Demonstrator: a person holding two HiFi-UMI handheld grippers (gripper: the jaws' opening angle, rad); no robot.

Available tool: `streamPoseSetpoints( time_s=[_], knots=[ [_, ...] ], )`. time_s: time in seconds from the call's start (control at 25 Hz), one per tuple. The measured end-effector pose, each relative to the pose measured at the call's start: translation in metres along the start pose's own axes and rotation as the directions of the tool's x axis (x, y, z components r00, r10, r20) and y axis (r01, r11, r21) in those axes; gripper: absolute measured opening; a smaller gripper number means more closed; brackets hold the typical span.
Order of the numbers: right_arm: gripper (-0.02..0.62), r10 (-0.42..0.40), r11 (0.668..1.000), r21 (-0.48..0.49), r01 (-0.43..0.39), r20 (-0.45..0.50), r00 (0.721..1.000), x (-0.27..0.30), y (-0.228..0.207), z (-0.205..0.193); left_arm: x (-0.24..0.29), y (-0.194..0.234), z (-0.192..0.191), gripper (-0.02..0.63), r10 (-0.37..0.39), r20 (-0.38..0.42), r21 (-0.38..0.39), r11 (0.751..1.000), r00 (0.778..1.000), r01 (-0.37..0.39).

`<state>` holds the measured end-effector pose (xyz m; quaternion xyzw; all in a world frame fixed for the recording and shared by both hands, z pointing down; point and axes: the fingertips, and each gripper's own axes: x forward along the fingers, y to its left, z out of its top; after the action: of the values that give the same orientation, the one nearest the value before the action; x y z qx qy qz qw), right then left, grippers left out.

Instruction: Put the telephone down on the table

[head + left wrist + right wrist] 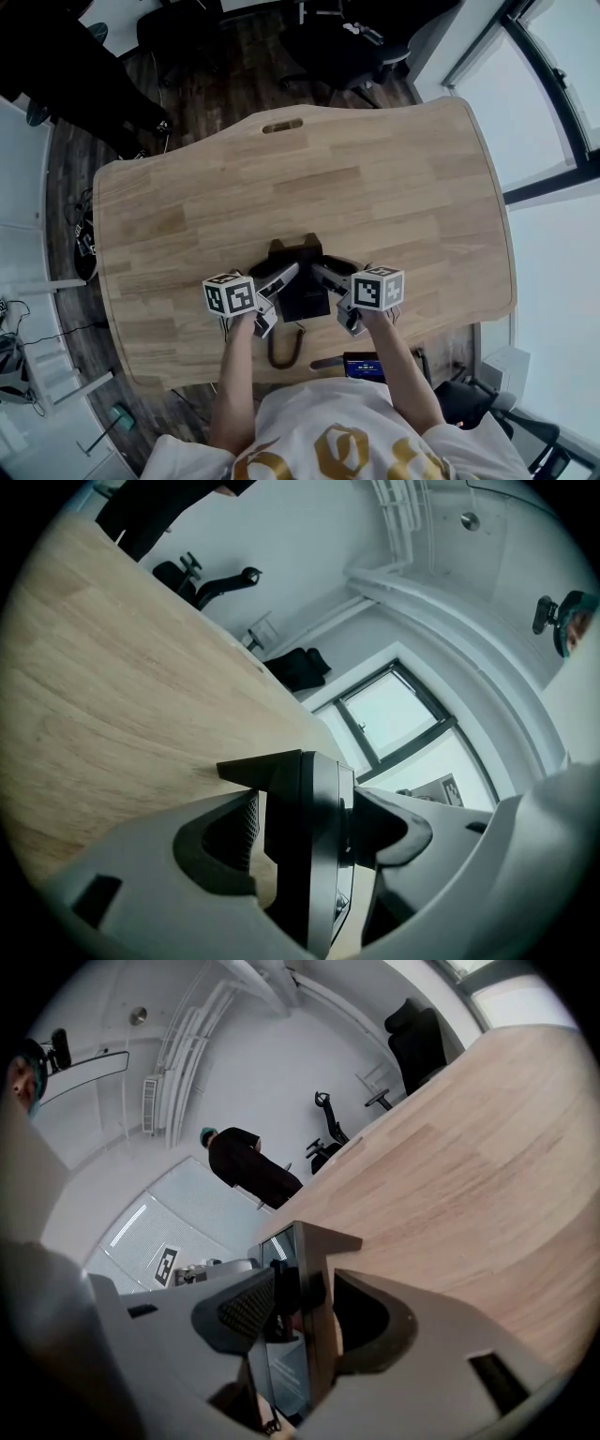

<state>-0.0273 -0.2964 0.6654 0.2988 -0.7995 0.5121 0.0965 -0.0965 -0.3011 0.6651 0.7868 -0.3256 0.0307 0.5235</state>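
Observation:
A black telephone [302, 281] rests on the wooden table [375, 187] near its front edge, and its coiled cord [281, 352] loops toward the person. My left gripper [281, 295] flanks the telephone's left side, my right gripper [333, 298] its right side. In the left gripper view the telephone's edge [305, 855] stands between the jaws of the left gripper [309, 827]. Bare wood shows between the left pad [246, 822] and the casing, so the jaws are open. In the right gripper view the right gripper [314, 1307] has its ribbed pad [246, 1309] against the telephone [309, 1269], shut on it.
A small dark device with a lit blue screen [364, 366] sits at the table's near edge. A cable slot [282, 125] is cut near the far edge. Office chairs [342, 42] stand beyond the table. A person in dark clothes [246, 1162] stands far off. Windows [553, 112] run along the right.

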Motion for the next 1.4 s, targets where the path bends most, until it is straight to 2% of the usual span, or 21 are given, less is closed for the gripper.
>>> streamPoseSetpoints(
  time_s=[0.44, 0.6, 0.76, 0.84, 0.92, 0.96, 1.04, 1.12, 1.28, 1.4],
  knots=[
    [0.192, -0.016, 1.0, -0.01, 0.016, 0.042, 0.999, -0.019, 0.013, -0.003, -0.03, 0.001, -0.005, 0.304, 0.101, 0.057, 0.039, 0.994, 0.993, -0.103],
    [0.19, -0.088, 0.995, -0.042, 0.093, 0.107, 0.99, -0.033, 0.01, 0.005, -0.046, -0.001, 0.003, 0.304, 0.17, 0.126, 0.123, 0.975, 0.977, -0.185],
    [0.122, -0.183, 0.973, -0.103, 0.208, 0.212, 0.96, -0.057, 0.009, 0.018, -0.058, -0.021, 0.009, 0.302, 0.168, 0.176, 0.264, 0.941, 0.97, -0.211],
    [0.091, -0.176, 0.972, -0.11, 0.209, 0.253, 0.951, -0.067, 0.015, 0.023, -0.06, -0.032, 0.008, 0.302, 0.166, 0.179, 0.314, 0.924, 0.97, -0.217],
    [0.044, -0.131, 0.98, -0.107, 0.167, 0.278, 0.952, -0.074, 0.028, 0.024, -0.064, -0.045, 0.008, 0.299, 0.148, 0.193, 0.333, 0.92, 0.97, -0.207],
    [0.038, -0.104, 0.984, -0.111, 0.14, 0.281, 0.954, -0.076, 0.035, 0.023, -0.068, -0.053, 0.01, 0.28, 0.131, 0.214, 0.335, 0.921, 0.968, -0.199],
    [0.027, -0.061, 0.985, -0.141, 0.104, 0.277, 0.959, -0.079, 0.051, 0.021, -0.076, -0.068, 0.015, 0.132, 0.102, 0.265, 0.34, 0.921, 0.959, -0.192],
    [0.021, -0.043, 0.979, -0.178, 0.095, 0.275, 0.961, -0.083, 0.064, 0.017, -0.081, -0.078, 0.015, 0.044, 0.091, 0.288, 0.356, 0.914, 0.953, -0.195],
    [0.017, -0.027, 0.967, -0.232, 0.108, 0.329, 0.944, -0.097, 0.092, 0.017, -0.09, -0.096, 0.01, 0.029, 0.035, 0.307, 0.355, 0.923, 0.951, -0.148],
    [0.017, -0.045, 0.936, -0.313, 0.161, 0.347, 0.937, -0.106, 0.109, 0.016, -0.099, -0.105, 0.005, 0.021, 0.048, 0.312, 0.39, 0.904, 0.949, -0.174]
  ],
)
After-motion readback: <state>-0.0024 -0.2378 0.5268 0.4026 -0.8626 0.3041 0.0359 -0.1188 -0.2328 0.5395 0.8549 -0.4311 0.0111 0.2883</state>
